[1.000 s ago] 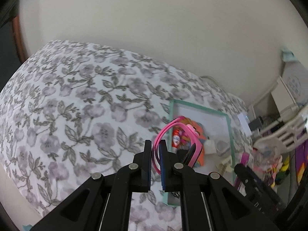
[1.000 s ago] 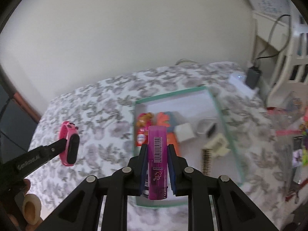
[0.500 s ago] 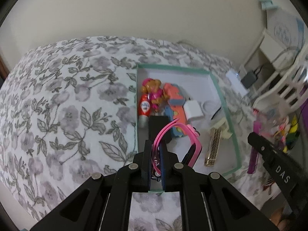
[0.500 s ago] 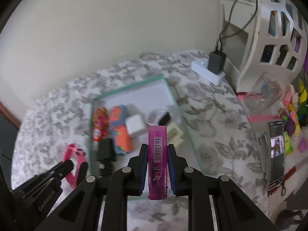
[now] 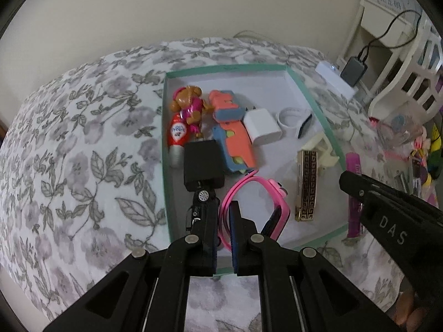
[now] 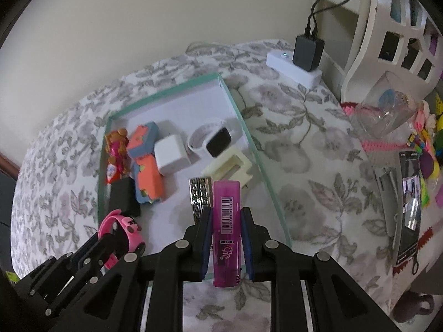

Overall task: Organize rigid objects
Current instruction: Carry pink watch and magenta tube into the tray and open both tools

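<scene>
Your left fingers [image 5: 223, 207] are clenched on the strap of a pink watch [image 5: 272, 203], whose body hangs just past the tips over the near end of the green-rimmed box [image 5: 318, 105]; from the right wrist view the same watch [image 6: 121, 229] shows at the lower left, held in that gripper above the box's near left corner. Your right fingers [image 6: 225, 215] are grasping a magenta tube [image 6: 226, 221] with a barcode label, clamped at its middle and pointing steeply down toward the box's near edge. The box lies on a bed covered in a grey floral sheet [image 5: 83, 144]. Inside it, along the left wall, you have a dog figure [image 5: 188, 108] lying on a red tube, then an orange and blue toy [image 5: 232, 135], a white cube charger [image 5: 261, 126], a white-strapped smartwatch [image 6: 214, 138], a cream plastic clip [image 6: 229, 166] and a gold patterned bar [image 5: 306, 185]. A black block [image 5: 203, 164] sits near the left wall, just ahead of your left fingers. To the right of the box, a white power strip [image 6: 293, 66] with a black adapter plugged in rests on the bed.
</scene>
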A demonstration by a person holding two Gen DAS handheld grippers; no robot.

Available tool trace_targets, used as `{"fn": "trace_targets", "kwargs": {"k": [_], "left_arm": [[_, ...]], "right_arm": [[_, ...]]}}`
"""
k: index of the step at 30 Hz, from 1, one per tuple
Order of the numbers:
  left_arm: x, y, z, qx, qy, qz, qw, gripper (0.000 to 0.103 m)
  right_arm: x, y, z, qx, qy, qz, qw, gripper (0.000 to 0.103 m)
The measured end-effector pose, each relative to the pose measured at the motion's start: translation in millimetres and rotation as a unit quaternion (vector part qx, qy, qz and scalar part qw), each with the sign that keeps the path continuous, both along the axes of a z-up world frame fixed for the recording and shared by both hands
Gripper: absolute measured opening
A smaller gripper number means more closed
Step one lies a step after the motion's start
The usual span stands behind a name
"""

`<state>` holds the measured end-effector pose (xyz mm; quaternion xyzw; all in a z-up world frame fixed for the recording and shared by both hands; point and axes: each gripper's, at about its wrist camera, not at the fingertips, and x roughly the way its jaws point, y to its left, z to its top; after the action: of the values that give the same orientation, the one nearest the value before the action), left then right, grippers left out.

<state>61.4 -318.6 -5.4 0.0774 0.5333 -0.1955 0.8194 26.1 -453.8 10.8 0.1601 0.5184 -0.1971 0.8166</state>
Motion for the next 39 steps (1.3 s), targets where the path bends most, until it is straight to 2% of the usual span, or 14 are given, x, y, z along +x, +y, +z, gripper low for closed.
{"fn": "trace_targets", "kwargs": {"k": [9, 23, 30, 36, 39], "left_arm": [[4.7, -4.6, -18.4, 0.035, 0.0, -0.002, 0.9994, 0.009], [2.3, -9.8, -22.6, 0.048, -0.002, -0.013, 0.9988, 0.01], [4.6, -9.2, -26.3, 0.046, 0.009, -0.01, 0.9988, 0.011], [5.7, -8.1, -23.4, 0.038, 0.014, -0.012, 0.9991, 0.016], [6.9, -7.7, -17.9, 0.031, 0.011, -0.011, 0.9994, 0.029]], "right_arm": [[0.8, -4.3, -25.7, 0.017, 0.031, -0.006, 0.999, 0.021], [2.6, -1.9, -38.4, 0.021, 0.057, -0.002, 0.998, 0.022], [4.3, 0.7, -39.8, 0.02, 0.063, 0.004, 0.998, 0.022], [4.9, 1.2, -36.2, 0.024, 0.062, 0.008, 0.998, 0.022], [4.7, 4.1, -29.3, 0.017, 0.058, 0.011, 0.998, 0.022]]}}
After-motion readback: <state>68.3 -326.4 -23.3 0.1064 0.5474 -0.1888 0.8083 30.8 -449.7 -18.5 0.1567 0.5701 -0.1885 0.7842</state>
